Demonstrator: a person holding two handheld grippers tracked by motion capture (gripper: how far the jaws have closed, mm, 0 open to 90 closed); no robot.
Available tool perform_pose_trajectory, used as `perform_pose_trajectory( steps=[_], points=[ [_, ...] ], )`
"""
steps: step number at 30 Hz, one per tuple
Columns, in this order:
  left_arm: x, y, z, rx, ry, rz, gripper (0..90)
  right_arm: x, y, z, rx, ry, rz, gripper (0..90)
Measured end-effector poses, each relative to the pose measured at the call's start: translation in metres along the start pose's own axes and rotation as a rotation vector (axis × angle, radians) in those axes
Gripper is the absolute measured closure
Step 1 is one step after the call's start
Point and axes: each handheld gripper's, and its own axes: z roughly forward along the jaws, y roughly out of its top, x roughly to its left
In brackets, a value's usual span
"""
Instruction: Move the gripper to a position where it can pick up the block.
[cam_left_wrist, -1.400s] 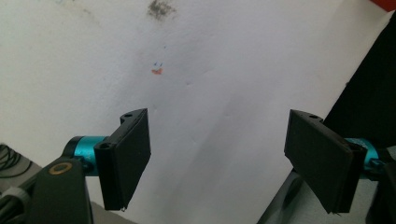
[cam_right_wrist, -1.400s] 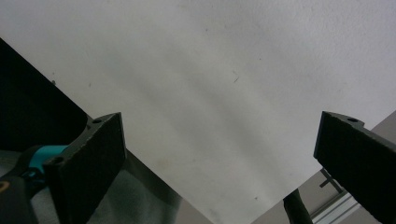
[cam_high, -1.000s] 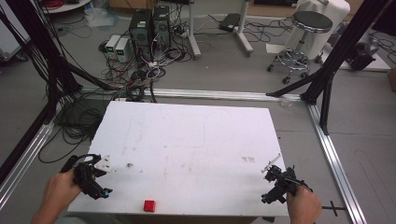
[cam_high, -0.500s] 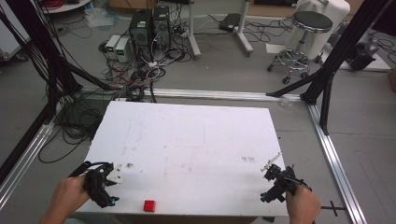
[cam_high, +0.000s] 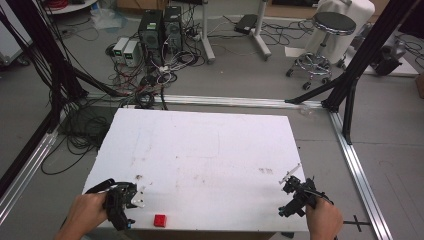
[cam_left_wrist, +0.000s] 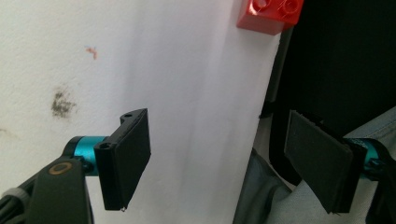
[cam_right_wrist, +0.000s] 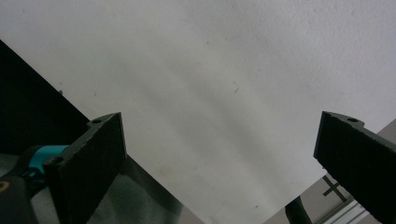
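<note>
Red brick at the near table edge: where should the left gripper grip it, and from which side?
Grip the red brick across its two flat side walls, not the studded top. It lies flat, studs up, right at the table's near edge, so probably come from above. The left gripper, open, sits just to its left.

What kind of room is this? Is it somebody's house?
Probably not a house. It looks like a lab or workshop for recording hand work: a white table sits inside a metal frame, computer towers and tangled cables sit on the bare floor, and a rolling stool waits nearby.
</note>
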Motion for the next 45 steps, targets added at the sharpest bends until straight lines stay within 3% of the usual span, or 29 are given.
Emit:
perform_pose_trajectory(
  steps=[15, 27, 45],
  points=[
    [-0.014, 0.027, 0.013, 0.050, -0.020, 0.073, 23.0, 0.000, -0.001, 0.000, 0.001, 0.005, 0.007, 1.5],
    [-0.019, 0.045, 0.020, 0.059, -0.036, 0.118, 23.0, -0.001, -0.001, 0.001, -0.003, 0.007, 0.010, 1.5],
    [-0.025, 0.061, 0.037, 0.072, -0.050, 0.155, 23.0, -0.001, 0.000, 0.003, 0.004, 0.010, 0.003, 1.5]
  ],
)
